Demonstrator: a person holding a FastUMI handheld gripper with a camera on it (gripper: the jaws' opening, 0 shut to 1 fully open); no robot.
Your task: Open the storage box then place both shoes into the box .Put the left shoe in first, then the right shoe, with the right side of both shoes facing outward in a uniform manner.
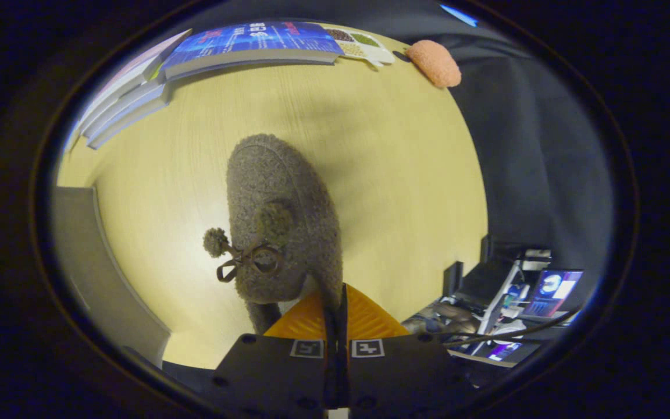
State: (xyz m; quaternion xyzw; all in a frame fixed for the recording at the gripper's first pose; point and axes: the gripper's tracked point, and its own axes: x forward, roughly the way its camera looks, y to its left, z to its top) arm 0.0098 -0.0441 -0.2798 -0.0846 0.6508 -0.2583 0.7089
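The orange fingers (336,317) are pressed nearly together, pinching the rim at the heel of a grey fuzzy shoe (280,215). The shoe hangs from them above the yellow wooden surface (405,192), toe pointing away from the fingers, with a pom-pom and a thin brown bow on its upper. To the left of the shoe, a grey panel (96,279) stands at the surface's near edge; whether it belongs to the storage box cannot be told. Beyond the shoe's toe lie stacked books (242,46), and to their right a white sectioned tray (364,46) and an orange sponge (435,63).
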